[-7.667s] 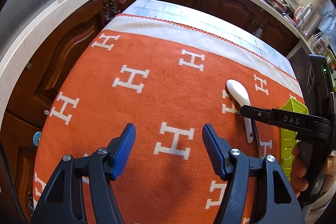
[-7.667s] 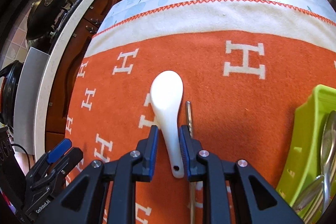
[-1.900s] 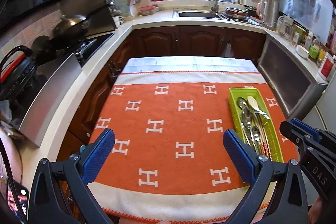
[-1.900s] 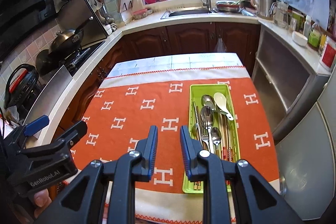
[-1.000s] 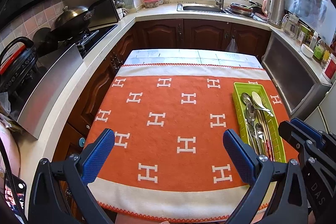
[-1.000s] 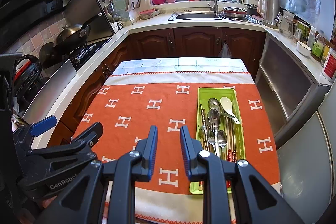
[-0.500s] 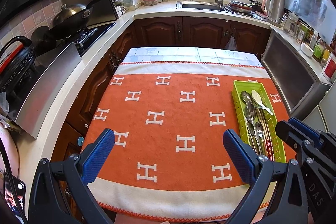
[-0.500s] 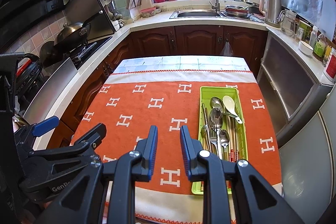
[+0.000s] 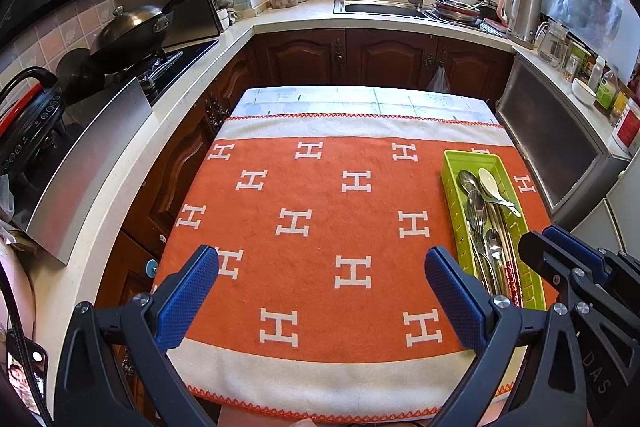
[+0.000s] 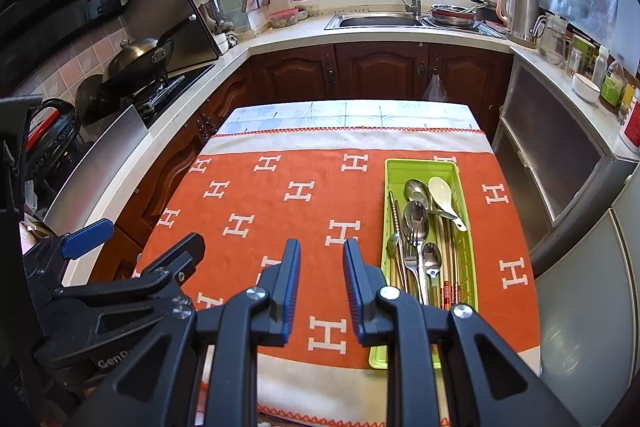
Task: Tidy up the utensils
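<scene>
Orange cloth (image 9: 320, 227), green tray (image 10: 424, 163) whole only from right tool (image 10: 322, 291), narrowly apart; left tool (image 9: 322, 291) wide apart, empty.

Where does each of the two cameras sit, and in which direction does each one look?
Left wrist view: sits on the left gripper, looks forward and down over the orange cloth toward the sink; its wide-open blue fingers show, and the right gripper at the right edge.
Right wrist view: sits on the right gripper, looks the same way; its narrower, empty fingers show, and the left gripper at the left edge.
Shared: the cloth, the green tray of utensils, the sink.
</scene>
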Motion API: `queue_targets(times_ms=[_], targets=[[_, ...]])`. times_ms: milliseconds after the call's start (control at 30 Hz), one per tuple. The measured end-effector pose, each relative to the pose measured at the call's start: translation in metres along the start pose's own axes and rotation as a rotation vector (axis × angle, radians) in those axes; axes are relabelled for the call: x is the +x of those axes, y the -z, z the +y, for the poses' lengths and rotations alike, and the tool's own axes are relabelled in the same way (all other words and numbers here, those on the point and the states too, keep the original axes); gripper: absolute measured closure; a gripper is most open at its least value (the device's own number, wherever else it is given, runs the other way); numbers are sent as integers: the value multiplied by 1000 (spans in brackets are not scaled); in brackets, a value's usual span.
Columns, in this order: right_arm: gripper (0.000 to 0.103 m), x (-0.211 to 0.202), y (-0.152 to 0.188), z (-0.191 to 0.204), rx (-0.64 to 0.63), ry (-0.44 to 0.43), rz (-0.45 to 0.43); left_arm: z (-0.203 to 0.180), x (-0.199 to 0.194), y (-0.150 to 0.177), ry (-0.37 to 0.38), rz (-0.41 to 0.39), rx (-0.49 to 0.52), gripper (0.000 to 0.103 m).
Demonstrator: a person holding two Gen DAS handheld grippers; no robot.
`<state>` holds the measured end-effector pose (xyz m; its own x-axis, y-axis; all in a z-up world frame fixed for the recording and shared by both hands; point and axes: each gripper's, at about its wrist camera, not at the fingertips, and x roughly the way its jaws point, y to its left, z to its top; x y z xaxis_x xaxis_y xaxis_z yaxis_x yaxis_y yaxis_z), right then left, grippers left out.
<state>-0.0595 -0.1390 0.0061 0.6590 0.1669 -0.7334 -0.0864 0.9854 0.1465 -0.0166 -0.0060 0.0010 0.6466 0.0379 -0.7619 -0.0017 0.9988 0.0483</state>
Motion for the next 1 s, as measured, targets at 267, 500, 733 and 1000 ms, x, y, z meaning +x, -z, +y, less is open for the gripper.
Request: queue_targets(times_ms=[267, 500, 733, 1000], targets=[[81, 0, 0, 0, 0, 0, 1, 0, 0, 0, -1, 1, 1, 1], [81, 1, 0, 0, 1, 0, 2, 1, 0, 0, 1, 2, 1, 1], [81, 0, 0, 0, 0, 1, 3, 1, 1, 1, 4, 4, -1, 1], [81, 2, 5, 2, -1, 3, 8, 5, 6, 12, 12, 13, -8, 1]])
